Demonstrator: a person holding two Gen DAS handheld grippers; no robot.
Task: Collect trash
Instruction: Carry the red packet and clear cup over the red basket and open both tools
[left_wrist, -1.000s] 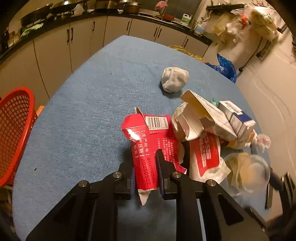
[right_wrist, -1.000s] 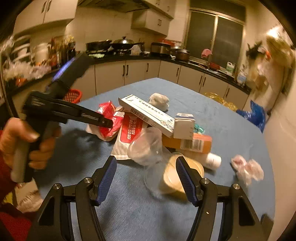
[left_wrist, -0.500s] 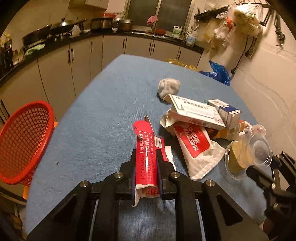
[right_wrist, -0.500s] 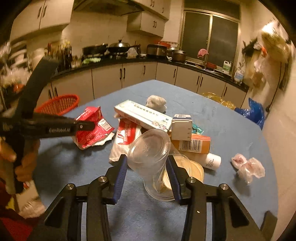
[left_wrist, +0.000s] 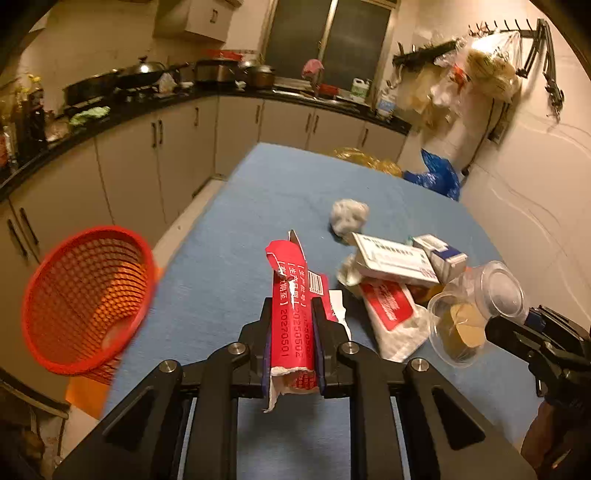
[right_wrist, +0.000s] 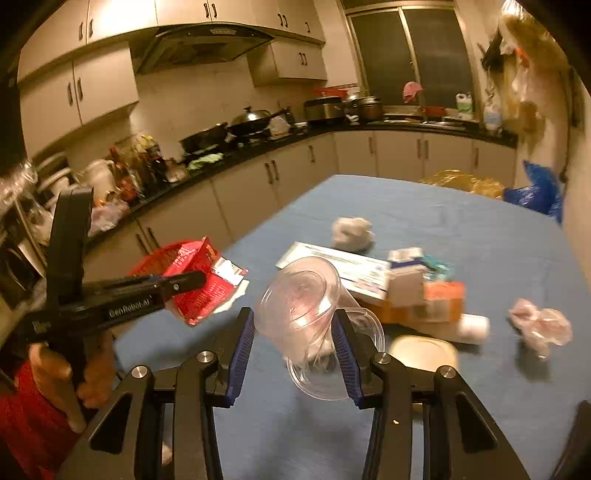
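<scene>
Both grippers are loaded: the left gripper (left_wrist: 291, 321) is clamped tight on a torn red packet (left_wrist: 291, 314) that stands up between its fingers, clear of the cloth, and the right gripper (right_wrist: 293, 332) has its blue pads pressed against the sides of a clear plastic cup (right_wrist: 299, 299), tipped so its base faces the camera.

Under them spreads the blue-covered table (left_wrist: 229, 236), with cream kitchen cabinets (left_wrist: 147, 162) running round behind it. Off the table's left edge, lower down, sits a red mesh basket (left_wrist: 81, 295), its mouth tilted this way.

The rest of the trash is heaped on the right half of the table. A long white carton (left_wrist: 391, 262) lies across the top of the pile, with a red-and-white pouch (left_wrist: 391, 314) beneath it and a small blue-and-white box (left_wrist: 439, 254) just beside it. An orange box (right_wrist: 443, 299) lies under that small box. A crumpled grey wad (left_wrist: 349, 216) rests alone farther back. Near the right edge lies a scrunched pinkish wrapper (right_wrist: 539, 325), apart from the heap.
</scene>
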